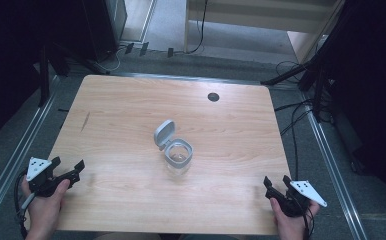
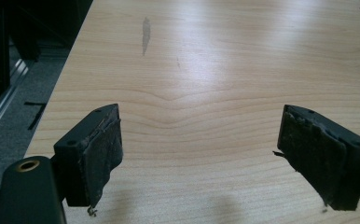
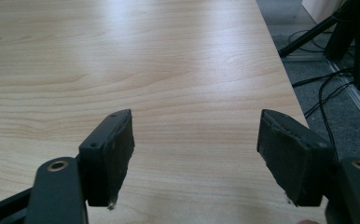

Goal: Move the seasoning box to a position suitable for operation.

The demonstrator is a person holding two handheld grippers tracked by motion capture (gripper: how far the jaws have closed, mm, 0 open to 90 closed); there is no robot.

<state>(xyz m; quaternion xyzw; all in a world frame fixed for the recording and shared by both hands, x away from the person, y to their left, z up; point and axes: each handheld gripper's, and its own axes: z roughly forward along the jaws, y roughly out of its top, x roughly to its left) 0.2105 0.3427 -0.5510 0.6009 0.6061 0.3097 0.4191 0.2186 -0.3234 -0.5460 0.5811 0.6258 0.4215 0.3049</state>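
A small clear jar (image 1: 179,159) with a grey rim stands near the middle of the wooden table (image 1: 131,115), its grey hinged lid (image 1: 163,134) flipped up and open behind it. My left gripper (image 1: 68,164) rests at the table's front left corner, held in a hand, jaws wide apart with nothing between them. The left gripper view looks past its worn black pads (image 2: 104,154) onto bare wood. My right gripper (image 1: 276,181) sits at the front right, also open and empty, its pads (image 3: 117,151) framing bare tabletop. Both grippers are far from the jar.
A dark round grommet hole (image 1: 213,96) lies near the table's far edge. A dark streak (image 1: 85,121) marks the wood at the left. Cables (image 1: 296,120) and black stand legs (image 1: 291,75) lie on the grey floor to the right; metal rails (image 1: 16,155) run alongside.
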